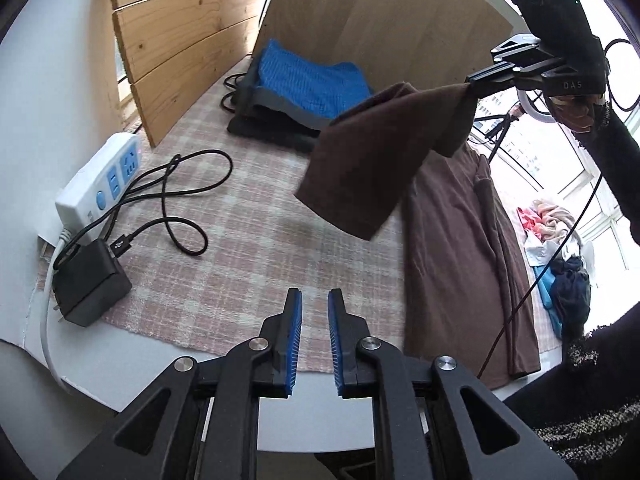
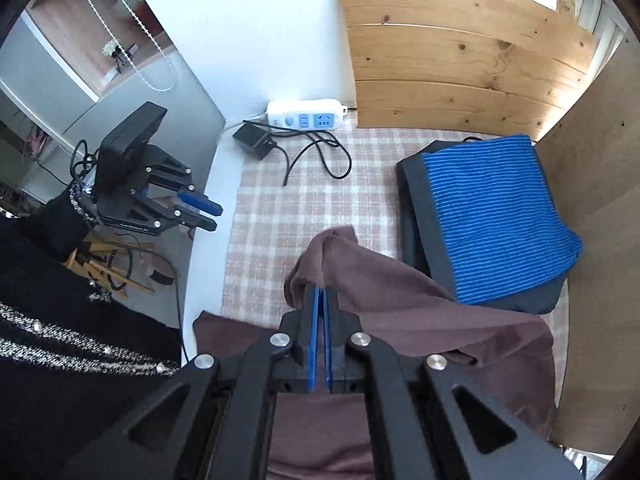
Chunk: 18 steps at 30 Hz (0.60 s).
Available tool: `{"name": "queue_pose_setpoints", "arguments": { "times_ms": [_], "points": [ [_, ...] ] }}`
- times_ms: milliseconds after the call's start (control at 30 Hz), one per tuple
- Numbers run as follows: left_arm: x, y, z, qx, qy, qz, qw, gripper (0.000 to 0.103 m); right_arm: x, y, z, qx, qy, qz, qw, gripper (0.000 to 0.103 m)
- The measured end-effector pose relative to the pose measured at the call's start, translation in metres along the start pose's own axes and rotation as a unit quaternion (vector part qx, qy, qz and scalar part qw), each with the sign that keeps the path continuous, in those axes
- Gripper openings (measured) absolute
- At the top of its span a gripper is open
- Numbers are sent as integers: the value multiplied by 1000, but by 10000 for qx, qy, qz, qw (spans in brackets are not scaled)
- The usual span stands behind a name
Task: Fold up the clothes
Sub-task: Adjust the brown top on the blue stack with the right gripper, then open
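A brown garment [image 1: 452, 216] lies along the right part of a table covered by a pink checked cloth [image 1: 248, 240]. One corner is lifted off the surface, clamped in the jaws of the right gripper [image 2: 320, 300]. The left gripper [image 1: 314, 308] hovers near the table's front edge, jaws apart and empty. Behind the garment sits a folded stack topped by a blue striped piece [image 2: 488, 212]. A white power strip [image 1: 100, 176] and black charger [image 1: 88, 280] lie at the left.
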<state>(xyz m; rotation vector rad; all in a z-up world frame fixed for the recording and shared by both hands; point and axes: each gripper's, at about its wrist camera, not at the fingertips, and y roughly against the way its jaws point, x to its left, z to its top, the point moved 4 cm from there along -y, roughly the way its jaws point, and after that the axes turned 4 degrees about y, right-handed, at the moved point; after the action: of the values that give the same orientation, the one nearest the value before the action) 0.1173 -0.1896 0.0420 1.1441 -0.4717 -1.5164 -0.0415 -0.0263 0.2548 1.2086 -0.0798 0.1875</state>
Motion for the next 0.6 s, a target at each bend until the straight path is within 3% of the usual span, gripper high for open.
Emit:
{"name": "queue_pose_setpoints", "arguments": {
  "times_ms": [67,133,233,333,400,533,600],
  "points": [
    [-13,-7,-3,55,-21,-225,9997,16,-5,-10,0,24,-119,22,9999,2],
    [-28,-21,-6,157,-162,-378,9990,22,-16,-31,7,20,-340,-184,9992,2],
    [-47,-46,-4,224,-308,-370,9986,31,-42,-70,28,13,-788,-882,9930,8],
    [-59,-70,3,217,-322,-242,9990,34,-60,-89,39,75,-1198,-1115,9865,9],
    [-64,-84,9,157,-300,-140,9993,39,-64,-78,39,-187,-1386,-1058,9845,20],
    [-59,-103,22,-103,-140,407,9990,39,-75,-43,21,-640,-1699,-906,9792,22],
    [-43,-107,27,-103,208,571,9981,32,-82,-32,5,-745,-1926,-797,9752,24]
  ]
}}
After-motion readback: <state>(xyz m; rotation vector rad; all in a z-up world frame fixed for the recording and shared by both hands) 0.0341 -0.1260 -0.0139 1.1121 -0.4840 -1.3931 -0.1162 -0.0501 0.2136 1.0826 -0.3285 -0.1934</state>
